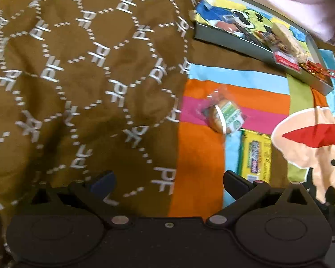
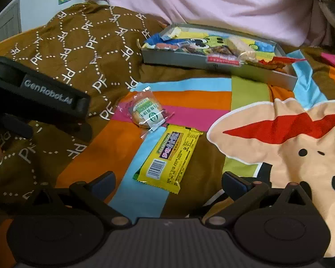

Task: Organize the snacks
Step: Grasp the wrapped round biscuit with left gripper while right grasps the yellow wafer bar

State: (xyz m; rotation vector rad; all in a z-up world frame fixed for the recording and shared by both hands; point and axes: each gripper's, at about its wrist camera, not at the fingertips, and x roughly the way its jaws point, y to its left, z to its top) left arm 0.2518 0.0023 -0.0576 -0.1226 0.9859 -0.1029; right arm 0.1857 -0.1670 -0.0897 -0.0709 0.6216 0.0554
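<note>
A yellow snack bar (image 2: 169,156) lies on the striped cloth just ahead of my open, empty right gripper (image 2: 167,182). A clear-wrapped round cookie with a green label (image 2: 147,112) lies just beyond it. A grey tray (image 2: 185,60) further back holds several snacks. My left gripper (image 1: 168,179) is open and empty over the brown blanket, with the cookie (image 1: 224,117) ahead to its right and the yellow bar (image 1: 255,156) by its right finger. The tray (image 1: 234,42) is at the upper right. The left gripper body (image 2: 33,93) shows in the right wrist view at the left.
A brown blanket with white PF print (image 1: 78,78) covers the left side. A colourful striped cloth with a cartoon figure (image 2: 290,145) covers the right. A pink pillow (image 2: 212,2) lies behind the tray.
</note>
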